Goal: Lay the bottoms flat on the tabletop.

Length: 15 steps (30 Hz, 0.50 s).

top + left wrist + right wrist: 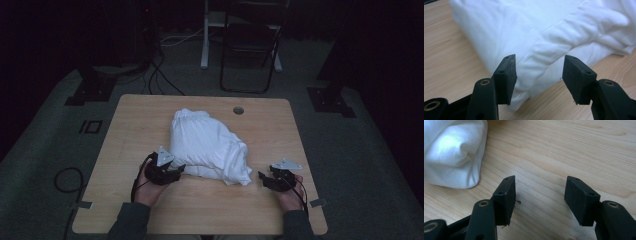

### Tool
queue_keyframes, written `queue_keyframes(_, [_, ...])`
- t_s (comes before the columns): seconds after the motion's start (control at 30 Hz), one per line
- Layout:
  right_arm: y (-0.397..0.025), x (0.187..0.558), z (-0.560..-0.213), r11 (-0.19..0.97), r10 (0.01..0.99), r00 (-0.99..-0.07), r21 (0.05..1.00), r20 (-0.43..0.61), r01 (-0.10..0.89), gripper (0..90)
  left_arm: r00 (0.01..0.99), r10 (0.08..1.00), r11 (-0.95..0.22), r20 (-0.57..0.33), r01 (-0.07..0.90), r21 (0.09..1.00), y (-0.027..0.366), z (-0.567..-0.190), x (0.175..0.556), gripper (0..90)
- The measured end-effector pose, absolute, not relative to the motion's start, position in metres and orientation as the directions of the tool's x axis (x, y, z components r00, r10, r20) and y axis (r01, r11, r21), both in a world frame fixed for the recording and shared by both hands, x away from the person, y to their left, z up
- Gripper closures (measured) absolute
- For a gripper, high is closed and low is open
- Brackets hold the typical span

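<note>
A crumpled white cloth (207,145) lies bundled in the middle of the wooden table (260,210). My left gripper (179,170) is open at the cloth's near left edge; in the left gripper view a folded corner of the cloth (541,50) sits between and just beyond its jaws. My right gripper (264,179) is open over bare wood, a short way right of the cloth's near corner (454,152). Its fingertips (579,195) hold nothing.
A round grommet hole (238,110) sits near the table's far edge. Beyond the table stand a folding chair (250,50) and cables on the grey floor. Bare wood runs along the front and right of the cloth.
</note>
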State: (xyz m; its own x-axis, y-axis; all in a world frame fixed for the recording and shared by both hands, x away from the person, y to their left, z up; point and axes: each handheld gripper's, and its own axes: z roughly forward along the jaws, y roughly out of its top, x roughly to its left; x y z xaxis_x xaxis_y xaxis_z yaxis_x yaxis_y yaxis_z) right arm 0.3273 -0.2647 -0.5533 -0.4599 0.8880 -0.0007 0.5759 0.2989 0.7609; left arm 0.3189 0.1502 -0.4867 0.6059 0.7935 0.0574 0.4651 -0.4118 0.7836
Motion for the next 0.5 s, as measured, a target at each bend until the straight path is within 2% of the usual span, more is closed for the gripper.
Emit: queue_keyframes(0.5, [-0.264, 0.328, -0.553, 0.298, 0.888, -0.459, 0.76, 0.0, 0.577, 40.7, 0.687, 0.726, -0.441, 0.037, 0.423, 0.792, 0.107, -0.473, 0.335, 43.9])
